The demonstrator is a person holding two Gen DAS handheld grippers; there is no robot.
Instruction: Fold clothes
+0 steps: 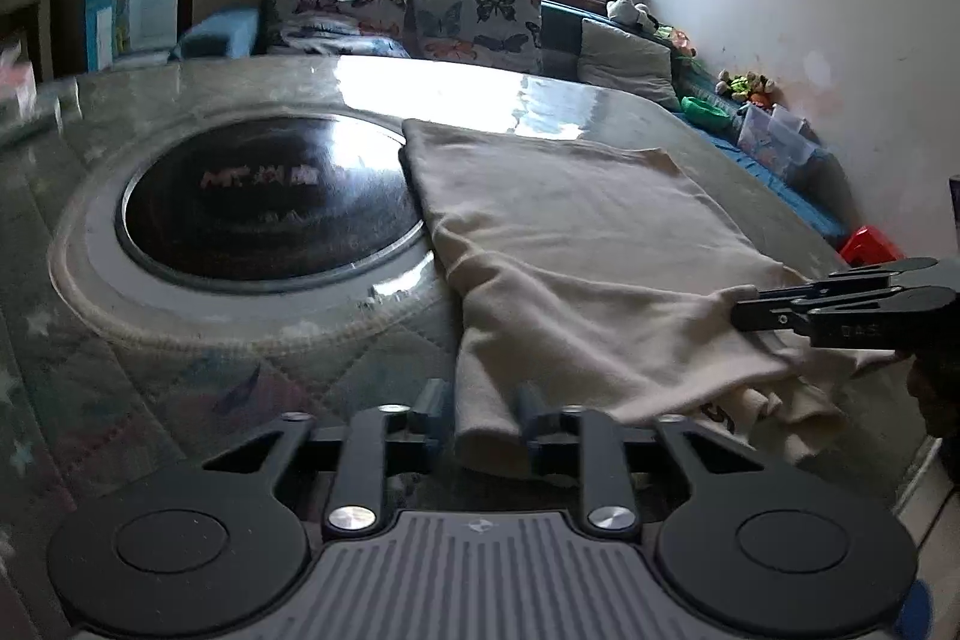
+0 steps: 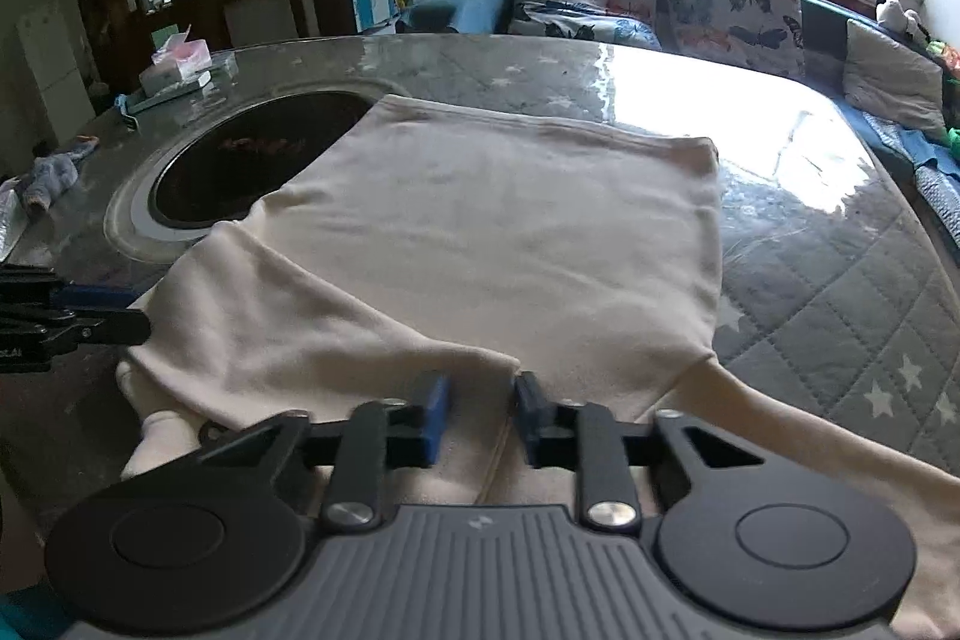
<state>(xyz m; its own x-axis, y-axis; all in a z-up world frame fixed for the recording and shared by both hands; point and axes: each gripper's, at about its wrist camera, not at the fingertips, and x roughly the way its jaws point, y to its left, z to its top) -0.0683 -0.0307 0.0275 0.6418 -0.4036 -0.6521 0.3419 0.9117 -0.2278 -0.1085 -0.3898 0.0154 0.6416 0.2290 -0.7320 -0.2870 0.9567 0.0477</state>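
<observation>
We see a cream-coloured soft knit garment (image 2: 480, 232) spread flat on the glass-topped quilted grey desk (image 2: 840, 280), its far hem lying straight across the glossy top and its left edge overlapping the round black glass hotplate (image 1: 270, 214) set into the middle of the desk. The near part of the garment is bunched, and one sleeve trails off to the right over the desk edge in the right wrist view. Our left gripper (image 1: 477, 418) has its two fingers parted, with a folded edge of the cream fabric standing in the gap between them; we cannot tell whether the pads are touching it. Our right gripper (image 2: 474, 415) likewise has its blue-padded fingers apart, astride a raised ridge of the cloth at the near edge. In the left wrist view the right gripper comes in from the side, its tips touching the fabric. Toward the far left corner of the desk sits a pale tissue box with pink tissue (image 2: 177, 64) showing at its top. On the sofa by the wall lies a clear plastic storage box (image 1: 774, 139); its contents are too blurred to name.
</observation>
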